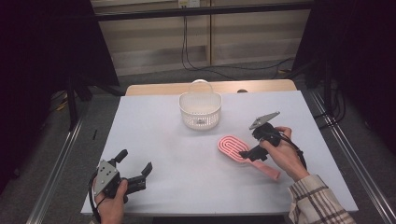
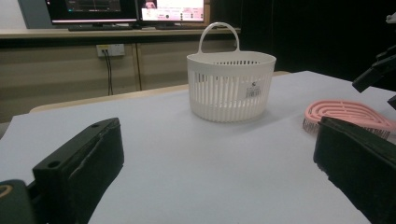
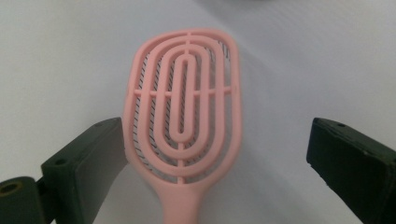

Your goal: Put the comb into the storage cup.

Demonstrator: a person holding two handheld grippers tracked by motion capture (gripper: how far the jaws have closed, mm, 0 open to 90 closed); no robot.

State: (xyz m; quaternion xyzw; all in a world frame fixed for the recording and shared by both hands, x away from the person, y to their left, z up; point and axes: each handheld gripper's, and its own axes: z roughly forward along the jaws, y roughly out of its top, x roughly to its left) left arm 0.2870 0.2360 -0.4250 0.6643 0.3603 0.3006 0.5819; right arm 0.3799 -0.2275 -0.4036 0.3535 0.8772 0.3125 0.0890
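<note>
While the left tool [image 1: 136, 166] rests open on the worktop [image 1: 177, 154], the right tool [image 3: 215, 158] hangs open, straddling the pink hairbrush [image 3: 184, 116], one jaw against its edge.

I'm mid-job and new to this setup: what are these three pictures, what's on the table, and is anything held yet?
There is no robot arm: a person holds a two-jaw gripper in each hand. The high view looks down from above the person's side of the table. The other two come from cameras riding on each gripper, looking along its black jaws.

On the table stand a white slotted basket with a handle and a pink vented hairbrush.

The left gripper rests open near the front edge, holding nothing. The right gripper is open with its jaws either side of the brush near the neck; the left jaw looks close to it, but nothing is clamped yet.
</note>
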